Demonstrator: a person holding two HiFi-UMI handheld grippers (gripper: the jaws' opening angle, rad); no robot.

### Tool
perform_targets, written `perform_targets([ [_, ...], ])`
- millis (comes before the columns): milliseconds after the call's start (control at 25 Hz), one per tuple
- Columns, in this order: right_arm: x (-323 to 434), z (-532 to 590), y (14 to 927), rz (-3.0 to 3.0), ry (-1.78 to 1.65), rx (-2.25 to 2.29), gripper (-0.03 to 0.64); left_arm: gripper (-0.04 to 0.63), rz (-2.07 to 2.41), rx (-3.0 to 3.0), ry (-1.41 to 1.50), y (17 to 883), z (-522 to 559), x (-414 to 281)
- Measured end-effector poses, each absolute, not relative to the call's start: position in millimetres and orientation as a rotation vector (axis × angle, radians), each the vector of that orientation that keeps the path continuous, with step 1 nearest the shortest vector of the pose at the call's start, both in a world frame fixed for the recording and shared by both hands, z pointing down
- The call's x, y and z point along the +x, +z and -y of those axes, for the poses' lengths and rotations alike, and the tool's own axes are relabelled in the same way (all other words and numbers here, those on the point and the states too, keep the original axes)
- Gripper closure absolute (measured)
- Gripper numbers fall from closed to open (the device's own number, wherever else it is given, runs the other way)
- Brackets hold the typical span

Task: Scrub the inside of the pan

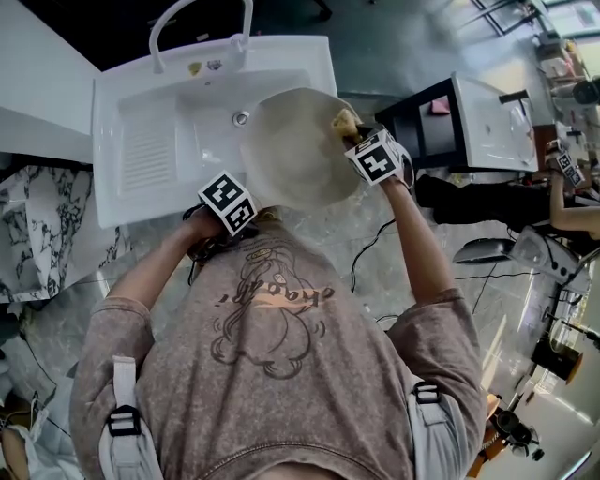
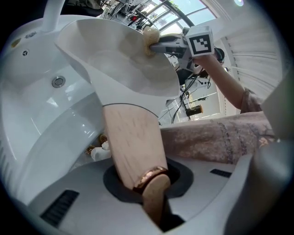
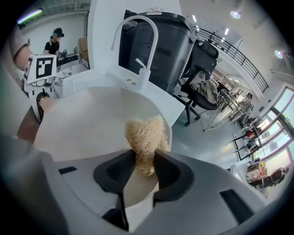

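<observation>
1. Squeezed a fluffy yellow scrubber [image 3: 146,137] tight between the jaws of the right gripper [image 3: 144,158].
2. Pressed the scrubber to the inside of the pale pan [image 3: 82,124], near its rim.
3. Clamped the left gripper [image 2: 147,183] on the pan's wooden handle [image 2: 131,142].
4. Held the pan tilted over the white sink [image 1: 159,141], maybe just clear of the basin.
5. Faced the curved white tap [image 1: 202,23] at the sink's far side.

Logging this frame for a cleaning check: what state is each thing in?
pan, tilted over the sink, held by its handle
scrubber, clamped, against the pan's inner rim
left gripper, shut on the handle
right gripper, shut on the scrubber
faucet, no water visible
</observation>
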State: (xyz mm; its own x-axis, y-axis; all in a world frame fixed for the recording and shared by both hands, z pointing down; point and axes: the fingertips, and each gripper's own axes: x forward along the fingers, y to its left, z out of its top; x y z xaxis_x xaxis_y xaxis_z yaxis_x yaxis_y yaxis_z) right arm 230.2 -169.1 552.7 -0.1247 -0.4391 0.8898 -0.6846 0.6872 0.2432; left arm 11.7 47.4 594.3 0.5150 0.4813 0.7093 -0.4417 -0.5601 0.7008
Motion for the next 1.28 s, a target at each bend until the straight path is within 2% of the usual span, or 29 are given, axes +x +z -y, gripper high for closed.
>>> perform_targets([
  [600, 218.4, 92.1, 555.3, 1.778, 0.396, 0.688, 0.476, 0.540, -0.025, 1.783, 1.178, 593.1, -48.4, 13.5],
  [1280, 141.5, 37.3, 552.8, 1.862, 0.454, 0.352, 0.476, 0.540, -0.034, 1.770, 1.176, 591.2, -47.8, 14.8],
])
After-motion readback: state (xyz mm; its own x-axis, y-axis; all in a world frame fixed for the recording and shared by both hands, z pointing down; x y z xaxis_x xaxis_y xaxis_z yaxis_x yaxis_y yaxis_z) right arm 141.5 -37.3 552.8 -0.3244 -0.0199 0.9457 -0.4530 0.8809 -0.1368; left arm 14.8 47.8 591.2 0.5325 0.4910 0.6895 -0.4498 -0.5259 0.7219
